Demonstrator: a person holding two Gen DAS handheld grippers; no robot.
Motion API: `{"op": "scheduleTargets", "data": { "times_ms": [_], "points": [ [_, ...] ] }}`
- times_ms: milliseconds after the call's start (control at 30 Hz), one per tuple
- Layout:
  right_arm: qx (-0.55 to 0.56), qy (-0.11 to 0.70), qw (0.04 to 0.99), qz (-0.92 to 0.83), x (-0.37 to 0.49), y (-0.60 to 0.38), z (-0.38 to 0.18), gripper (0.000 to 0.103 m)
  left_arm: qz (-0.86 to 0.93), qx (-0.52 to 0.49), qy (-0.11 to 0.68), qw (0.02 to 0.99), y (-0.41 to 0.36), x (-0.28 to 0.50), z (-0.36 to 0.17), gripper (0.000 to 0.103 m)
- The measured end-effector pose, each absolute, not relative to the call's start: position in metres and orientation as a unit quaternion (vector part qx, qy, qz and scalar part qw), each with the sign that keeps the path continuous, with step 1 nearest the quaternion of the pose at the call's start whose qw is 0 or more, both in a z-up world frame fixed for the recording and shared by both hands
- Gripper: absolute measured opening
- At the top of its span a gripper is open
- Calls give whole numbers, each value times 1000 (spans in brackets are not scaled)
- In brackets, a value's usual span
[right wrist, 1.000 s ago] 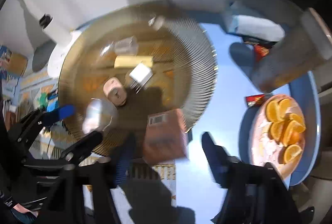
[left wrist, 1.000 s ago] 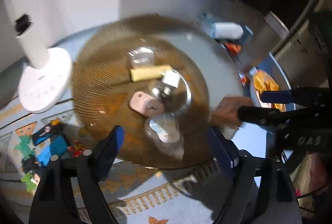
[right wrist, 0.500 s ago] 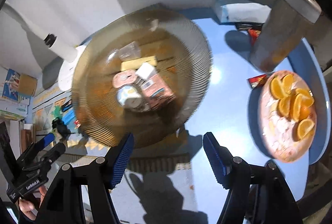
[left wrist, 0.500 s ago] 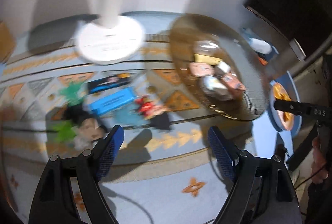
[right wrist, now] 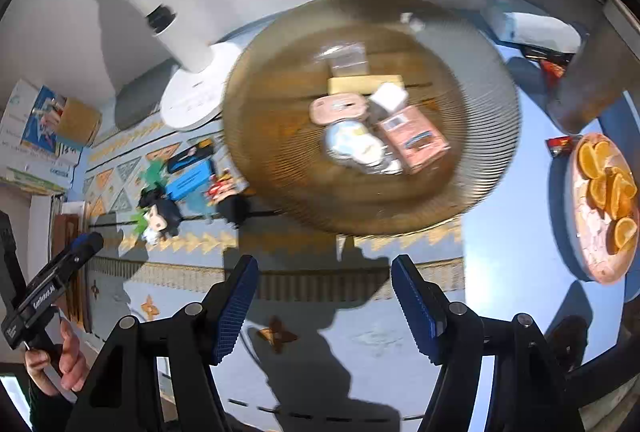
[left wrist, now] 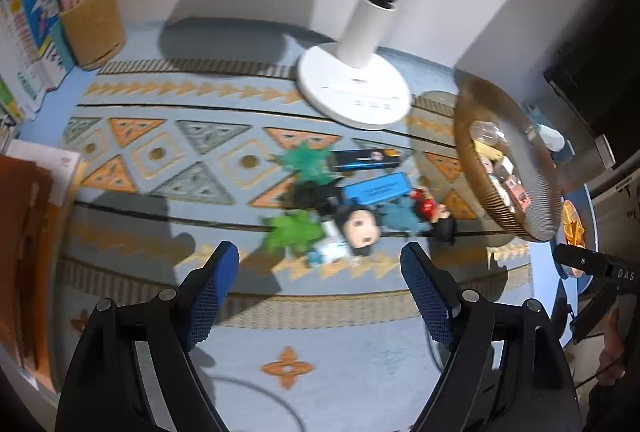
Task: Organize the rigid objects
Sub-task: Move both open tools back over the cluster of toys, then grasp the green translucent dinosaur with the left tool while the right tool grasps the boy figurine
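A round amber ribbed tray (right wrist: pixel 472 167) holds several small items, among them a pink box (right wrist: pixel 414 139), a yellow bar (right wrist: pixel 360 84) and a white plug (right wrist: pixel 388 97). The tray also shows at the right of the left wrist view (left wrist: pixel 544 216). A pile of loose toys lies on the patterned mat: a doll head (left wrist: pixel 362 230), a blue box (left wrist: pixel 378 189), green star shapes (left wrist: pixel 294 232). My left gripper (left wrist: pixel 320 292) is open and empty, just short of the pile. My right gripper (right wrist: pixel 322 302) is open and empty, in front of the tray.
A white lamp base (left wrist: pixel 354 93) stands behind the toys. A cardboard pen holder (left wrist: pixel 94 27) and books are at the far left. A plate of orange slices (right wrist: pixel 604 203) and a grey cylinder (right wrist: pixel 592 71) stand at the right.
The pink box left my right gripper and now lies in the tray; that gripper pulled back open. My left gripper swung left from the tray to the toy pile.
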State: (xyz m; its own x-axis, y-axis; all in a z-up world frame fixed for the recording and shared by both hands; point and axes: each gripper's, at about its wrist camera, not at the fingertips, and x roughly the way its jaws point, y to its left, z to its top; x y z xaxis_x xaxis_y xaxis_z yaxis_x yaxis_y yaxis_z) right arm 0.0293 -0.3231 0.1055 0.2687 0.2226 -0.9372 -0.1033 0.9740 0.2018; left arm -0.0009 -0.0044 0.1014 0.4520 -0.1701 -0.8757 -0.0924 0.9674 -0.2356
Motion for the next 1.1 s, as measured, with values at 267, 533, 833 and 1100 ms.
{"op": "scheduleTargets", "data": {
  "times_ms": [267,533,833,1100],
  "points": [
    [47,601,786,133,18,-268,100,68,-41,-112,542,832,27,-3,85,82],
    [125,621,755,170,23,-236,64,68,-89,-19,574,814,26,16,52,82],
    [189,625,734,187,60,-168,29,68,-178,52,579,794,15,49,23,56],
    [200,649,718,151,77,-145,0,63,-254,89,560,784,-2,62,23,57]
  ]
}}
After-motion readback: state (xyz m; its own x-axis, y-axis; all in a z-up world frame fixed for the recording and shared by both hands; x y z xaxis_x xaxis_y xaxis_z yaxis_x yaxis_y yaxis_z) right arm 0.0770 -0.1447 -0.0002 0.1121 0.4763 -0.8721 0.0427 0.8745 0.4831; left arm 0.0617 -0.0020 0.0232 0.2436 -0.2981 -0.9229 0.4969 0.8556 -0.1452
